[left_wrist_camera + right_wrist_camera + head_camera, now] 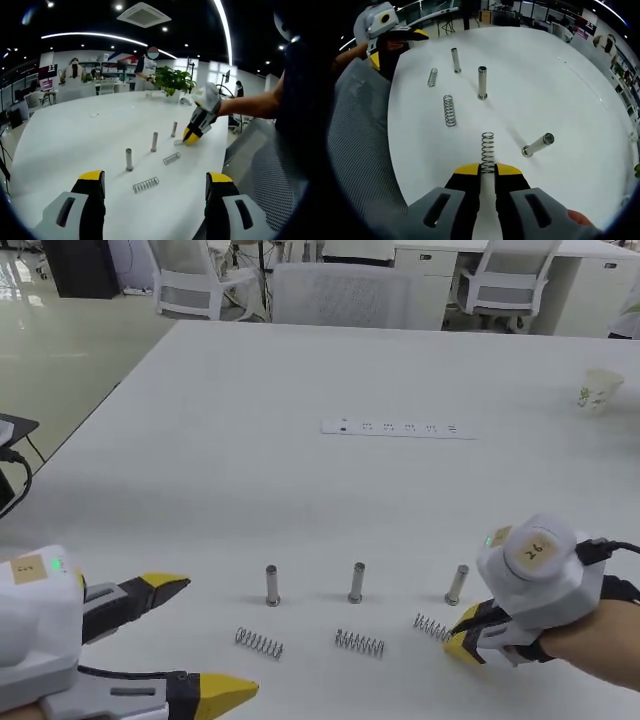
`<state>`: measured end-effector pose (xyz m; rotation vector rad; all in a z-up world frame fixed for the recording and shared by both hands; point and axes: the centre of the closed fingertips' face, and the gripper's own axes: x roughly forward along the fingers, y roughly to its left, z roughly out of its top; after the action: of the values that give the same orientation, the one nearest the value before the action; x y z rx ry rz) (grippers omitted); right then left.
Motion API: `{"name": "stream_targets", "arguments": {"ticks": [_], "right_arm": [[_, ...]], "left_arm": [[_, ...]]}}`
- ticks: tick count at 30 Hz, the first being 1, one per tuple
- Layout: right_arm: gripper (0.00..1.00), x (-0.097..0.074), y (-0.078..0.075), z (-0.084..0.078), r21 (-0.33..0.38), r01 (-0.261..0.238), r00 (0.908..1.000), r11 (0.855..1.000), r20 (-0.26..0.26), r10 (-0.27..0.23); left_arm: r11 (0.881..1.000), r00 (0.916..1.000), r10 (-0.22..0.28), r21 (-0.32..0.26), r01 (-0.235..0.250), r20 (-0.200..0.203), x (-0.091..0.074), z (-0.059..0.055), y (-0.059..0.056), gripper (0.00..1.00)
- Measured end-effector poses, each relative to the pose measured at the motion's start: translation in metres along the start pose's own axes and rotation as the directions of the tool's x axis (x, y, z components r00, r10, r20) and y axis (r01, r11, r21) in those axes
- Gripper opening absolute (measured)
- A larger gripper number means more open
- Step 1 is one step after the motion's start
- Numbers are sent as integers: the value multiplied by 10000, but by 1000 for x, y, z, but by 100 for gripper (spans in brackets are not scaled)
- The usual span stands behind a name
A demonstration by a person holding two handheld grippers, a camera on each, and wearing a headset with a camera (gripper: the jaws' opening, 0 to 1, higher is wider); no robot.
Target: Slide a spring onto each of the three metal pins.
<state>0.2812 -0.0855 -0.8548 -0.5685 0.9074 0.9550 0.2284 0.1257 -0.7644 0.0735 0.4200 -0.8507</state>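
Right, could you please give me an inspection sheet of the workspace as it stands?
Surface: white table, flat.
Job's things: left pin, middle pin and right pin stand upright and bare; left spring and middle spring lie in front of them.
Clutter: power strip and paper cup, far from the pins.
Grippers: left hand-held gripper open; right hand-held gripper shut on the right spring.
Cables: black cable beside the table's left edge.
Surroundings: office chairs, potted plant, people beyond.
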Motion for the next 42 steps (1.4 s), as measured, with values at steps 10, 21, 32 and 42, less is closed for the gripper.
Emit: {"name": "stream_targets", "arguments": {"ticks": [10, 21, 32, 42], "right_arm": [[8, -13, 5, 9, -264, -30, 10000, 9996, 63, 32], [8, -23, 16, 29, -714, -166, 9995, 9973, 240, 184], [8, -32, 29, 48, -1381, -379, 9986, 9897, 325, 427], [8, -38, 41, 62, -1922, -603, 9973, 9795, 295, 671]], "left_arm": [[9995, 9995, -280, 105, 281, -149, 4, -1, -7, 78], [9972, 9976, -657, 340, 664, -218, 12, 5, -15, 75], [9887, 9903, -1340, 624, 1361, -373, 28, 13, -29, 69], [9774, 9808, -1897, 867, 1930, -452, 42, 20, -36, 64]]}}
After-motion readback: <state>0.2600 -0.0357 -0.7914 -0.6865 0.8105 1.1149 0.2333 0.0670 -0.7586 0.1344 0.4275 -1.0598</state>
